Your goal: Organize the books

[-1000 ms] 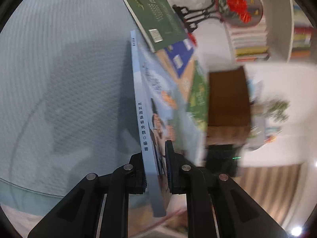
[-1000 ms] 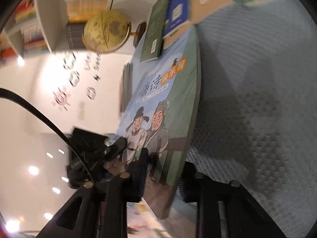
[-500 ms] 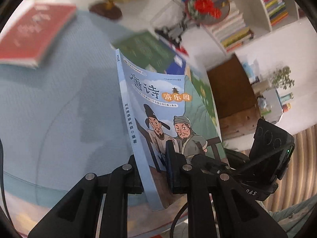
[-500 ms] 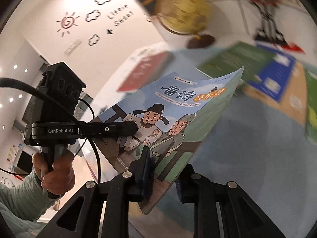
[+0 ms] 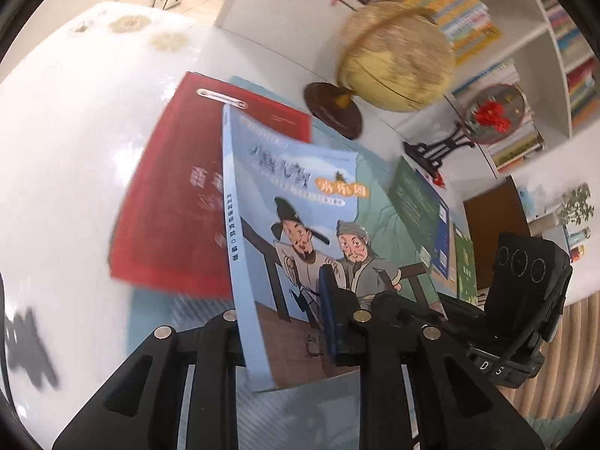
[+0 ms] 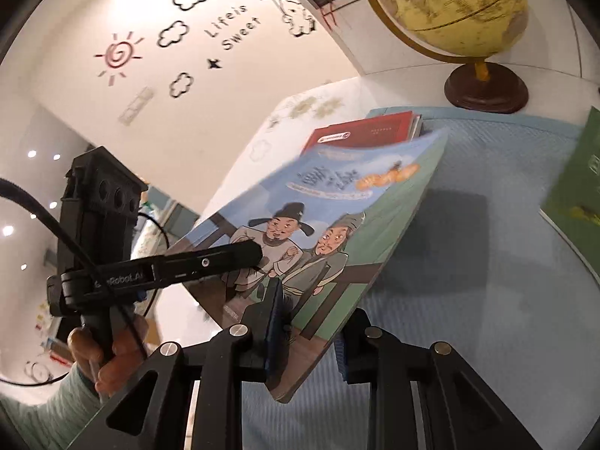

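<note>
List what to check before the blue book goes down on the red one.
1. Right gripper holds the blue book: ok, jaws clamped on its lower edge.
2. Left gripper holds it too: not ok, jaws opening with the book between them.
3. Red book lies flat and bare on top: ok.
4. Blue book lined up with the red book: not ok, it is tilted in the air and skewed to it.
5. Globe out of the way: ok, it stands beyond the red book, apart from both.
6. Mat under the blue book free: cannot tell, the book hides it.
</note>
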Motion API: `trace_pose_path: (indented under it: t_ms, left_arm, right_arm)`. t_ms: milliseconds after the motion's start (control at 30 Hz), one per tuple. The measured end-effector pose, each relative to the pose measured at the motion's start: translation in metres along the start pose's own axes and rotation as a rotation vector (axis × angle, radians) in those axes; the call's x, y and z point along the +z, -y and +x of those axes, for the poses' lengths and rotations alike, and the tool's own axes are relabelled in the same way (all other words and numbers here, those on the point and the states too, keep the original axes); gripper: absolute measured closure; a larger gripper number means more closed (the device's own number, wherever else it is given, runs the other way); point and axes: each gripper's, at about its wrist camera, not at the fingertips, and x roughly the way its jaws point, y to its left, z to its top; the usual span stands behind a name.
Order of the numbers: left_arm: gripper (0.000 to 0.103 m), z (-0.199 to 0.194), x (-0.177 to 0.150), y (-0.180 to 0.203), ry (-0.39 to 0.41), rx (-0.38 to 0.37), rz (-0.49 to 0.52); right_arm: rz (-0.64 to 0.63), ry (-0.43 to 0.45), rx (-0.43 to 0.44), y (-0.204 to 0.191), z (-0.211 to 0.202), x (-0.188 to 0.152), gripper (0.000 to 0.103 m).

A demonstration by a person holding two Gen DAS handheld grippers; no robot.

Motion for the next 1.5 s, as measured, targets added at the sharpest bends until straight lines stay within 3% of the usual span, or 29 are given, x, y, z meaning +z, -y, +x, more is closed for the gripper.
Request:
trace_pose_path:
  t_ms: [200, 400, 800, 933, 1000, 1033, 1067, 1167, 1500]
  left_arm:
    - [0.069, 0.015, 0.029, -0.038, -0.033, 0.029, -0.040]
    - [0.070, 0.012, 0.033, -0.066, -0.040, 0.111, -0.059]
    - [0.070, 0.004, 0.031, -0.080, 0.022, 0.180, -0.105]
    - [0.070, 0.008, 0.031, -0.064, 0.022, 0.238, -0.074]
    - [0.070, 0.010, 0.029, -0.052, 0.022, 0.265, -0.060]
    - [0.070, 0.009, 0.028, -0.048, 0.026, 0.272, -0.050]
    - [0.070, 0.009, 0.026, -0.039, 0.031, 0.278, -0.037]
    - [0.067, 0.004, 0.013, -0.016, 0.061, 0.300, -0.004]
    - [0.067, 0.012, -0.037, 0.068, 0.090, 0.273, -0.033]
  right_arm:
    - [0.043, -0.018, -0.054, 0.002, 0.036, 0.030, 0.080]
    - [0.059, -0.069, -0.119, 0.009, 0.071, 0.038, 0.080]
    - [0.048, -0.094, -0.099, 0.005, 0.086, 0.048, 0.078]
    - [0.084, -0.121, -0.074, 0.019, 0.068, 0.038, 0.072]
    - [0.101, -0.111, -0.069, 0.028, 0.050, 0.028, 0.061]
    - [0.111, -0.099, -0.066, 0.035, 0.040, 0.022, 0.047]
    - [0.126, -0.080, -0.069, 0.043, 0.026, 0.015, 0.044]
    - [0.152, -0.081, -0.065, 0.067, -0.004, 0.001, 0.044]
    - [0.157, -0.043, -0.133, 0.125, -0.103, -0.017, 0.044]
